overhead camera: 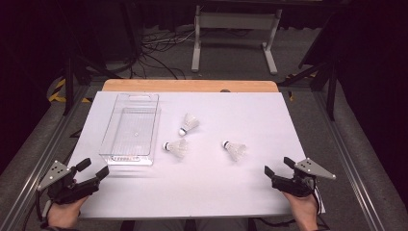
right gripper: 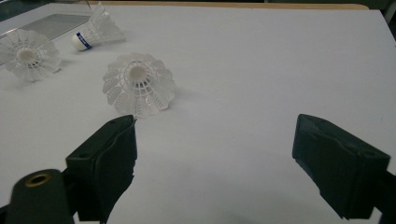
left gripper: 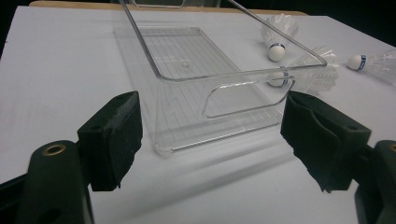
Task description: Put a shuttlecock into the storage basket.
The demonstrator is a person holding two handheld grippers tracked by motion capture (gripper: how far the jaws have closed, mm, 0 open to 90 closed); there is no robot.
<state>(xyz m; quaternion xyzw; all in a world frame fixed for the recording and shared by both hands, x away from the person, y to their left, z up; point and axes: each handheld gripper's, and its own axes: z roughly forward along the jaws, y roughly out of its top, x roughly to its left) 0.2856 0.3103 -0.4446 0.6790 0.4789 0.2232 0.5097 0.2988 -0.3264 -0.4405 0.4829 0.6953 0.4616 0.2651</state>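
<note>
Three white shuttlecocks lie on the white table: one (overhead camera: 190, 123) near the middle, one (overhead camera: 176, 147) beside the bin, one (overhead camera: 235, 150) to the right. A clear plastic bin (overhead camera: 131, 129) stands empty at the left. My left gripper (overhead camera: 93, 169) rests at the front left corner, open, its jaws pointing at the bin's near end wall (left gripper: 224, 109). My right gripper (overhead camera: 278, 166) rests at the front right, open with nothing between its jaws. The nearest shuttlecock (right gripper: 138, 89) lies ahead of its left jaw, feather skirt toward the camera.
The table (overhead camera: 250, 120) has a wooden strip along its far edge. Beyond it the floor holds cables and a white stand (overhead camera: 235, 36). Metal rails run along both sides of the table.
</note>
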